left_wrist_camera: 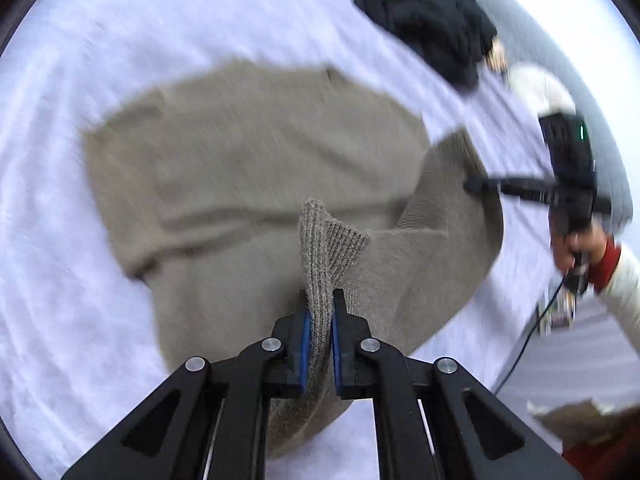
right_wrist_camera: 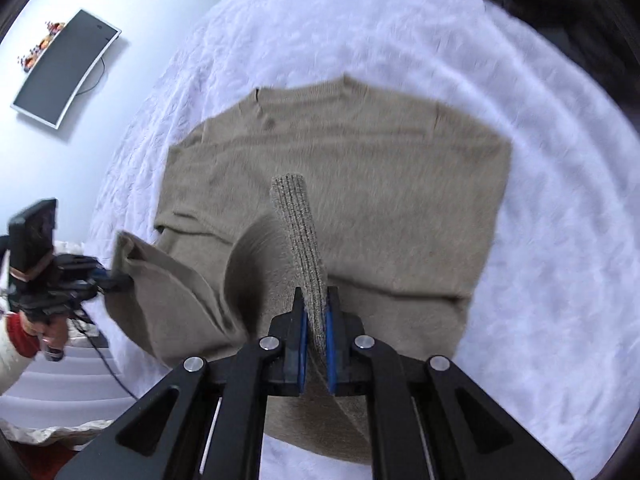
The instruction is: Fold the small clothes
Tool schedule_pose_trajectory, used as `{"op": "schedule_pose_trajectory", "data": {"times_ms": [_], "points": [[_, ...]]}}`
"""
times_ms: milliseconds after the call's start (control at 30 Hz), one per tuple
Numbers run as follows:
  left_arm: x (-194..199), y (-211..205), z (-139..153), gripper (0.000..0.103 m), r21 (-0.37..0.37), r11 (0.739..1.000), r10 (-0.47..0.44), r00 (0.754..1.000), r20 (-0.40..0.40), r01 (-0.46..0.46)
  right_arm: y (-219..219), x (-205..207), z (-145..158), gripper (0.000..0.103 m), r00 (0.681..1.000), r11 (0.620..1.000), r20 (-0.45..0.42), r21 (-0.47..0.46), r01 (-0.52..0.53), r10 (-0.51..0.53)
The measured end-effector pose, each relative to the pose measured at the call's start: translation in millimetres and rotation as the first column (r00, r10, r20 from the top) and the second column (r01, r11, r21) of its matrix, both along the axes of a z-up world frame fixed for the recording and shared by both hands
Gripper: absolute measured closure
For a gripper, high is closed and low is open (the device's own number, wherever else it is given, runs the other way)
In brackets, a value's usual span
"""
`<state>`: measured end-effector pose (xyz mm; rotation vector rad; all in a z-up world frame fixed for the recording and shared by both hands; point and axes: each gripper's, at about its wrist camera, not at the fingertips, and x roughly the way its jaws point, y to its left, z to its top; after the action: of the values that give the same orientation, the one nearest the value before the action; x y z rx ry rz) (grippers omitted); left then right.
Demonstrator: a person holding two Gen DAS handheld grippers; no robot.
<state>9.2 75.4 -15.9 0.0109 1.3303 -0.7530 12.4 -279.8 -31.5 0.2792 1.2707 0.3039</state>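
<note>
Sweater (left_wrist_camera: 248, 168) hem pinched in both hand-held grippers (left_wrist_camera: 319, 312) (right_wrist_camera: 316, 308).

1. White bed cover (left_wrist_camera: 72, 128), wrinkled and quilted-looking, spread across nearly all of both views.
2. Beige sweater (left_wrist_camera: 248, 152) lying directly on the cover, body flat, neckline (right_wrist_camera: 320, 88) toward the far side; lower edge raised off the cover in two places.
3. Dark clothes (left_wrist_camera: 432, 20) heaped on the cover beyond the sweater, well apart from it; same heap (right_wrist_camera: 560, 12) at the upper right corner of the right wrist view.
4. Something pale (left_wrist_camera: 536, 84) near the dark heap at the cover's edge, too blurred to identify.
</note>
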Motion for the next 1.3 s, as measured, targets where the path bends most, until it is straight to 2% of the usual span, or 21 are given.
{"op": "schedule_pose_trajectory", "data": {"times_ms": [100, 167, 300, 433, 567, 667, 700, 733, 767, 867, 900, 967, 1000, 1033, 1100, 1167, 1233, 1300], "points": [[26, 5, 21, 0.094, -0.032, 0.998, 0.059, 0.995, 0.077, -0.056, -1, 19, 20, 0.095, 0.998, 0.998, 0.07, -0.07, 0.003, 0.002], [48, 5, 28, 0.094, -0.028, 0.996, 0.086, 0.988, 0.13, -0.083, -8, 34, 28, 0.095, 0.995, 0.996, 0.097, -0.083, 0.024, -0.016], [95, 8, 21, 0.094, -0.039, 0.985, 0.174, 0.97, 0.172, -0.17, -21, 78, 26, 0.095, 0.99, 0.989, 0.122, -0.117, 0.089, -0.075], [134, 7, -10, 0.094, -0.023, 0.972, 0.234, 0.956, 0.177, -0.234, -34, 116, -1, 0.095, 0.988, 0.983, 0.1, -0.134, 0.129, -0.116], [158, 0, -55, 0.094, 0.077, 0.964, 0.24, 0.958, 0.158, -0.254, -42, 141, -48, 0.095, 0.988, 0.971, 0.036, -0.181, 0.157, -0.153], [165, 2, -79, 0.093, 0.151, 0.941, 0.279, 0.948, 0.155, -0.302, -47, 145, -76, 0.095, 0.983, 0.965, 0.0, -0.191, 0.178, -0.181], [168, 5, -83, 0.085, 0.149, 0.936, 0.298, 0.944, 0.139, -0.317, -49, 145, -82, 0.095, 0.982, 0.965, -0.007, -0.185, 0.185, -0.19], [169, 6, -84, 0.082, 0.151, 0.932, 0.313, 0.941, 0.13, -0.331, -49, 145, -84, 0.095, 0.981, 0.964, -0.007, -0.184, 0.189, -0.194], [170, 7, -83, 0.072, 0.156, 0.928, 0.321, 0.938, 0.132, -0.34, -49, 145, -84, 0.095, 0.981, 0.964, -0.004, -0.187, 0.191, -0.195], [168, 9, -74, 0.008, 0.225, 0.894, 0.343, 0.916, 0.208, -0.386, -48, 142, -80, 0.095, 0.979, 0.961, 0.0, -0.194, 0.198, -0.202], [166, 13, -66, 0.006, 0.219, 0.89, 0.348, 0.906, 0.24, -0.4, -51, 141, -77, 0.091, 0.976, 0.96, -0.001, -0.182, 0.214, -0.218], [162, 20, -55, 0.006, 0.196, 0.896, 0.351, 0.906, 0.237, -0.398, -58, 133, -70, 0.074, 0.966, 0.953, -0.007, -0.167, 0.254, -0.259], [158, 24, -49, 0.006, 0.185, 0.899, 0.352, 0.907, 0.232, -0.396, -63, 127, -65, 0.056, 0.959, 0.948, -0.002, -0.152, 0.281, -0.285], [154, 26, -45, 0.006, 0.188, 0.9, 0.347, 0.908, 0.234, -0.392, -69, 119, -59, 0.047, 0.951, 0.944, 0.008, -0.117, 0.308, -0.31], [143, 30, -41, 0.006, 0.226, 0.898, 0.323, 0.914, 0.244, -0.378, -77, 101, -49, 0.047, 0.939, 0.938, 0.004, -0.033, 0.344, -0.344], [127, 33, -44, 0.006, 0.263, 0.891, 0.307, 0.917, 0.253, -0.371, -76, 84, -44, 0.047, 0.936, 0.936, -0.006, 0.011, 0.352, -0.352], [114, 32, -54, 0.006, 0.32, 0.871, 0.296, 0.918, 0.262, -0.372, -66, 65, -42, 0.047, 0.948, 0.948, 0.002, -0.007, 0.318, -0.318], [102, 37, -75, 0.006, 0.404, 0.837, 0.28, 0.924, 0.261, -0.368, -51, 49, -52, 0.047, 0.965, 0.96, -0.004, -0.102, 0.26, -0.262]]}}
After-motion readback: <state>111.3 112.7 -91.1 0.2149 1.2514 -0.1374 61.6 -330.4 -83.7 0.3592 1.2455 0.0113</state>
